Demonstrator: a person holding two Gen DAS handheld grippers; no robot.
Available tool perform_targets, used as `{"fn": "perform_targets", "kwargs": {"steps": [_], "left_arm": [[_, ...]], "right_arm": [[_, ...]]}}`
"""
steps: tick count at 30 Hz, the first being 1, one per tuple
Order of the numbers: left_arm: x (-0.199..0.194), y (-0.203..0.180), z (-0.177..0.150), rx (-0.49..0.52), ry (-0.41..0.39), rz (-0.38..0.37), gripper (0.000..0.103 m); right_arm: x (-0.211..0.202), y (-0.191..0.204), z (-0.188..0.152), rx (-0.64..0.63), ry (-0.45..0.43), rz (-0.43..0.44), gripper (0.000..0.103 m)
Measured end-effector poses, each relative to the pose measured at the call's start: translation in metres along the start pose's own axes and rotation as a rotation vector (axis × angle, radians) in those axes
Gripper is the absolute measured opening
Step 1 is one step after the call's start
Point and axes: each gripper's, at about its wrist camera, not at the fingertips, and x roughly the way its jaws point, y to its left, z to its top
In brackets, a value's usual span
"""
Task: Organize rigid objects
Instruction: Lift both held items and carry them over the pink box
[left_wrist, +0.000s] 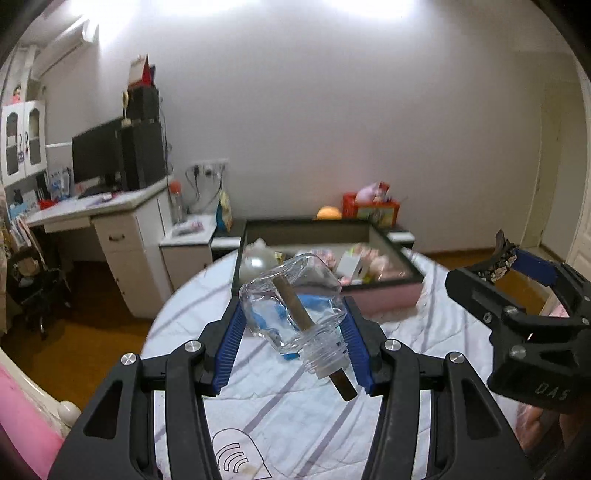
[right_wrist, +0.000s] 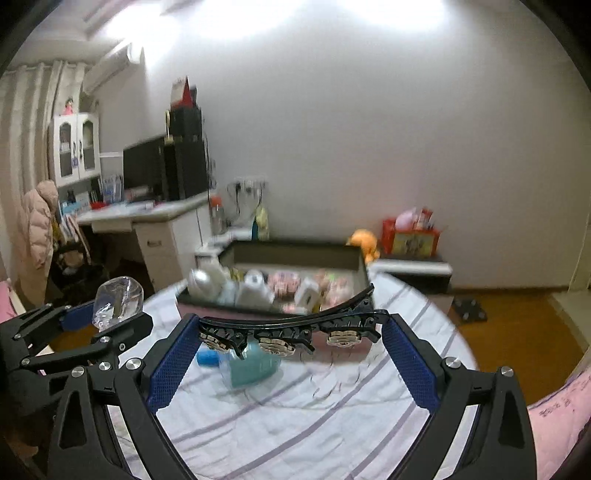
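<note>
My left gripper (left_wrist: 291, 325) is shut on a clear glass bottle (left_wrist: 291, 306) with a brown stick (left_wrist: 295, 306) through its neck, held tilted above the bed. The bottle also shows in the right wrist view (right_wrist: 118, 301). My right gripper (right_wrist: 291, 332) is shut on a black hair clip (right_wrist: 291, 330) with gold flower studs, held crosswise between the blue pads above the bed. The clip's tip shows in the left wrist view (left_wrist: 498, 254). A dark open box (left_wrist: 255, 229) (right_wrist: 364, 273) with several small items inside sits on the bed ahead of both grippers.
A teal bottle (right_wrist: 251, 365) and a small blue item (right_wrist: 208, 357) lie on the striped bedsheet (right_wrist: 295, 424) below the clip. A white desk (left_wrist: 110, 218) with a monitor stands left. A red box (right_wrist: 410, 236) and an orange toy (right_wrist: 364, 240) sit behind the box.
</note>
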Motion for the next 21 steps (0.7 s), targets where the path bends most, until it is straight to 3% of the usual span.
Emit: {"fn": "perform_targets", "kwargs": {"steps": [4,12,21], "left_arm": [[-0.031,-0.004,0.011,0.005,-0.100,-0.005,0.053],[-0.066,-0.006,0.023,0.026,-0.182,0.033,0.053],[-0.085,-0.011,0.033,0.054,-0.267,0.072,0.053]], "right_arm": [[-0.030,0.011,0.014,-0.028,-0.089,-0.024,0.098],[-0.066,0.020,0.031,-0.041,-0.186,-0.037,0.098],[-0.078,0.022,0.039,-0.037,-0.253,-0.039,0.098]]}}
